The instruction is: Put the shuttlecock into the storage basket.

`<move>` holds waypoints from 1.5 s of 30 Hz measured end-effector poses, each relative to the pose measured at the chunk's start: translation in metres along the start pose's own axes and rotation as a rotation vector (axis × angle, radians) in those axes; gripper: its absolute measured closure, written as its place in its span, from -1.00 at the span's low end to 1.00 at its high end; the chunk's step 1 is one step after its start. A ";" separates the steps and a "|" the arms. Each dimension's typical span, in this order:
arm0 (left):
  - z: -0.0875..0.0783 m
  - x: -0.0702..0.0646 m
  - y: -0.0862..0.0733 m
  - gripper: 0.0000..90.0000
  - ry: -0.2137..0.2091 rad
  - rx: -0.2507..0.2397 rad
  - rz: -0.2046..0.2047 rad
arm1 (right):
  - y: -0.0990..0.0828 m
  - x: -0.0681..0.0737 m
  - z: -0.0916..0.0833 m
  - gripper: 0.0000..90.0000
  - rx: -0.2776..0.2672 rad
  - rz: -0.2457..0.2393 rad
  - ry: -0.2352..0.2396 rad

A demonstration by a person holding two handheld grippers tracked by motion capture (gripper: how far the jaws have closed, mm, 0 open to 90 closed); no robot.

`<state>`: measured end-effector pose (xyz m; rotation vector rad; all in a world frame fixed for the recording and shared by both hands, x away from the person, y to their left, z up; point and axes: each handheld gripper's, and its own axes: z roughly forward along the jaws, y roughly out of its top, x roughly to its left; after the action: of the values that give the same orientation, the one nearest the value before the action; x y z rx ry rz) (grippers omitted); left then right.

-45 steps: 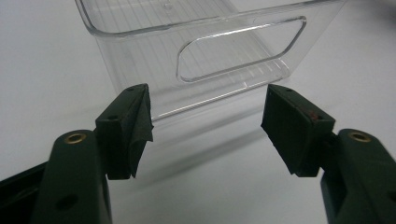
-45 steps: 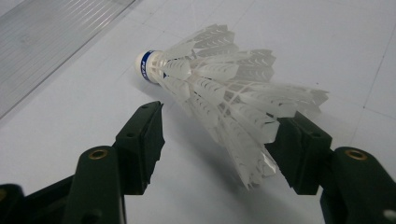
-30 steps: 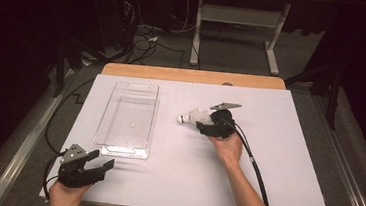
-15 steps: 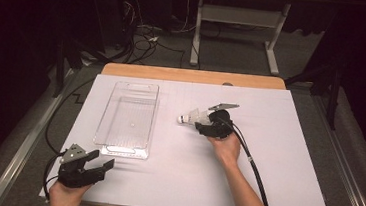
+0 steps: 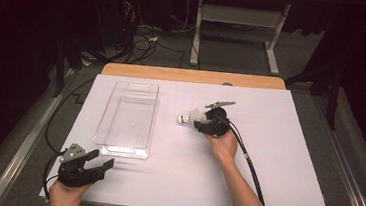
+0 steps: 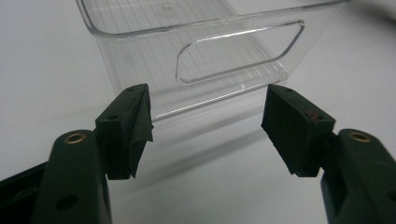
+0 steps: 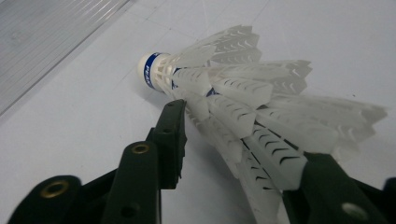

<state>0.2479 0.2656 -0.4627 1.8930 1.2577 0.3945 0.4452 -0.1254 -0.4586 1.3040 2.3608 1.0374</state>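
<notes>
A white feathered shuttlecock (image 5: 187, 118) with a blue-banded cork tip lies on its side on the white table cover, just right of a clear plastic bin (image 5: 105, 117). My right gripper (image 5: 197, 121) holds it by the feather skirt: in the right gripper view the shuttlecock (image 7: 233, 88) sits between the jaws of the right gripper (image 7: 240, 135), which have just been closing, and the pads touch the feathers. My left gripper (image 5: 104, 158) rests at the near left corner of the table, open. In the left gripper view the left gripper (image 6: 208, 121) faces the bin's handle end (image 6: 140, 51) with nothing between its jaws.
The bin holds nothing. A white sheet (image 5: 291, 157) covers the wooden table (image 5: 173, 74). A black cable (image 5: 248, 161) trails from the right gripper toward the near edge. Beyond the table the floor is dark, with cables and a desk frame (image 5: 238, 17).
Both hands stay where they were. The right gripper's jaws sit slightly closer around the shuttlecock, which has not moved on the table.
</notes>
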 end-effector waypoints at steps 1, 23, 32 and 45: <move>0.000 0.000 0.000 -0.25 -0.001 0.002 -0.001 | 0.000 -0.001 -0.001 0.50 0.002 0.001 0.008; -0.002 0.003 -0.001 -0.25 0.015 -0.008 -0.015 | 0.002 0.000 -0.004 0.98 0.040 0.003 0.097; -0.003 0.003 -0.001 -0.25 0.021 -0.013 -0.016 | 0.004 0.003 -0.015 0.99 0.008 0.001 0.108; -0.004 0.001 -0.002 -0.25 0.022 -0.010 -0.001 | 0.007 0.007 -0.029 0.99 -0.013 -0.005 0.134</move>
<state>0.2447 0.2687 -0.4615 1.8840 1.2692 0.4216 0.4300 -0.1310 -0.4324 1.2595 2.4486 1.1706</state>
